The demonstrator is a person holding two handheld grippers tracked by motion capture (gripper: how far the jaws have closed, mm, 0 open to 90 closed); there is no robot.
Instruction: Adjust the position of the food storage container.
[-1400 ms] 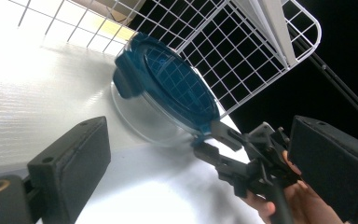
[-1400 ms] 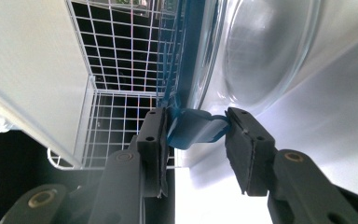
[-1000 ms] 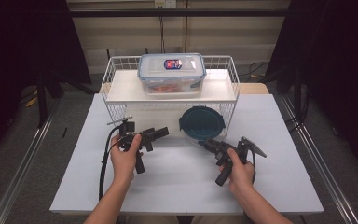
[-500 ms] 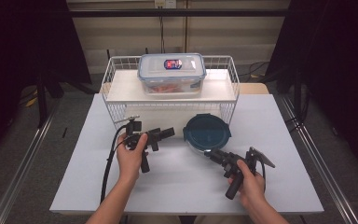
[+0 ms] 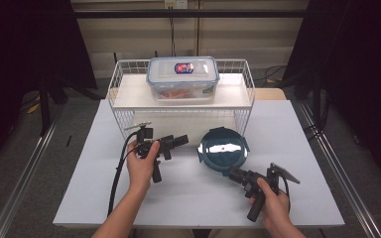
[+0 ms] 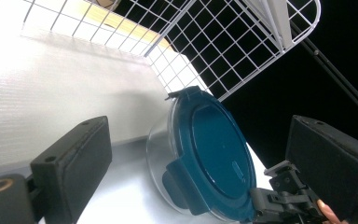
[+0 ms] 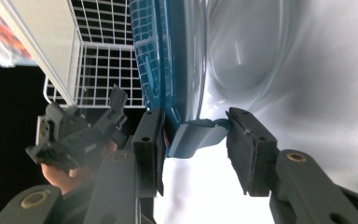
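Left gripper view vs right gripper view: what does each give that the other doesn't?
Left gripper view: the blue lid face-on, framed by the left gripper with its jaws wide apart and nothing between them, and the right gripper at the lid's edge.
Right gripper view: the lid's latch tab between the pads, jaws just opening slightly, press unclear. Also the clear bowl and the food box.
Both: the wire rack and the white table.

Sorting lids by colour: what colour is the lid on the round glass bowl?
Dark teal blue lid, clearest in the left gripper view.
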